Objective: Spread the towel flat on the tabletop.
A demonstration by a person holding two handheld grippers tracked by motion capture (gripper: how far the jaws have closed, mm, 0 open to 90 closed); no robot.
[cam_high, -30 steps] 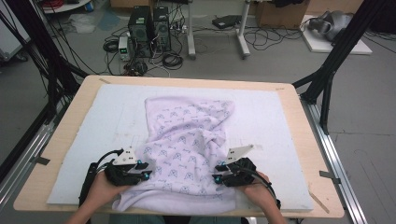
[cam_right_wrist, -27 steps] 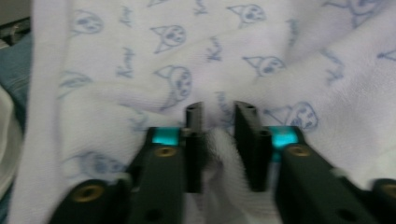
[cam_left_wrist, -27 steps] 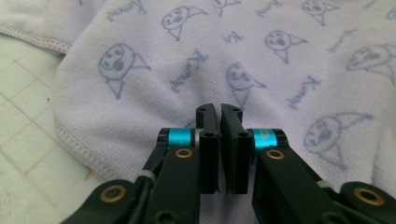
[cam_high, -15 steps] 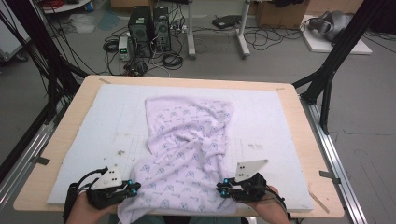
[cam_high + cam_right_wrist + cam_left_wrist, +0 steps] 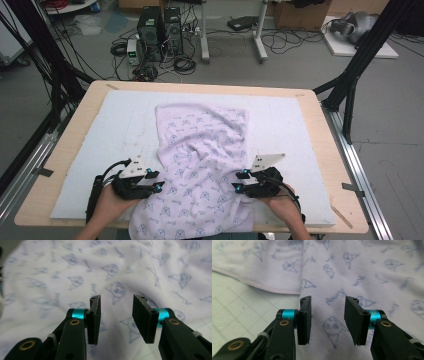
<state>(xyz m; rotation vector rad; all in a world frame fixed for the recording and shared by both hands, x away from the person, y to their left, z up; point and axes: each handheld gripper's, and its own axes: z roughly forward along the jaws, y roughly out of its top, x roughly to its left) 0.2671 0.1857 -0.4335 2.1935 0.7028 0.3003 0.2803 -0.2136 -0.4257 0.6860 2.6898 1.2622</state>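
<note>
A pale lilac cloth printed with small blue figures lies rumpled on the white mat, its near end hanging over the table's front edge. My left gripper sits at the cloth's left side, my right gripper at its right side. In the left gripper view the gripper stands open over the cloth by its hemmed edge, with the mat beside it. The right gripper stands open over the cloth. Both pairs of jaws have just been opening; no fabric is pinched between the pads.
The mat covers a wooden table with a metal rail along its right side. Black frame legs rise at the far corners. Computers and cables lie on the floor beyond the table.
Both hands drew back toward the front edge with the cloth, pulling its near end over the edge. Since then both have moved forward again and their jaws have opened off the fabric.
</note>
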